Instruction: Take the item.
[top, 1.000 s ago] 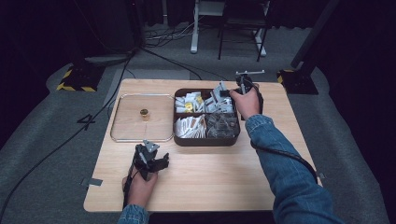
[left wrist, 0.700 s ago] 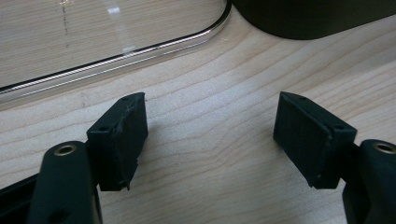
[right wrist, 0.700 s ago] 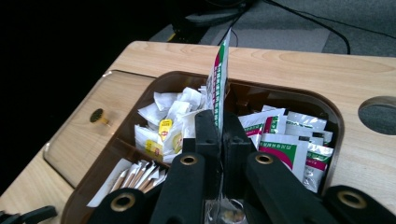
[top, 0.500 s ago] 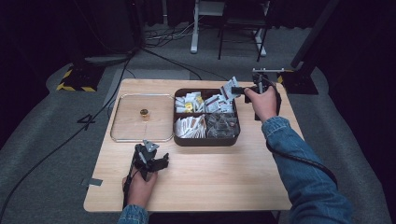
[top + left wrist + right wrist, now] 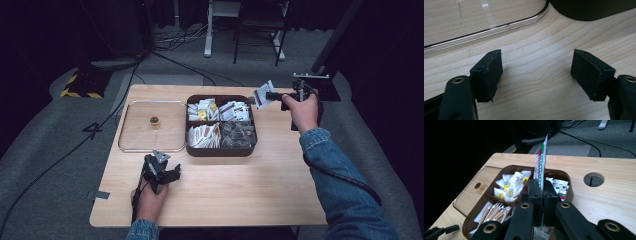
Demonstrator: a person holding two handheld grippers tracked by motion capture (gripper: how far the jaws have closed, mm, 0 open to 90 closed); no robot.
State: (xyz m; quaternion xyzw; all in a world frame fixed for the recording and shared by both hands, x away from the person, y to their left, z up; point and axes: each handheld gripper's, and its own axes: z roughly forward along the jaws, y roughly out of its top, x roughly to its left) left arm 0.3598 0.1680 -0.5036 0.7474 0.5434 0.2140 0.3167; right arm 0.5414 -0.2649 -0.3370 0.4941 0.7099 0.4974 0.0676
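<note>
My right gripper [image 5: 270,95] hangs above the table just past the far right corner of the brown compartment box [image 5: 220,149]. It is shut on a white packet [image 5: 263,94] with green and red print. In the right gripper view the packet [image 5: 541,162] stands edge-on between the closed jaws of that gripper [image 5: 540,188], over the box [image 5: 486,195]. My left gripper [image 5: 170,172] rests low on the table in front of the clear tray [image 5: 125,148]. It is open [image 5: 536,70] with bare wood between its pads.
The box holds white-and-yellow sachets [image 5: 510,187], paper-wrapped sticks [image 5: 495,212], white packets [image 5: 557,186] and clear wrappers [image 5: 237,134]. A small gold object [image 5: 154,120] sits in the clear tray. A cable hole [image 5: 594,179] pierces the table near its far right.
My right gripper has lifted the packet out of the box and carried it up and to the right, past the box's right edge. The left gripper has stayed put.
</note>
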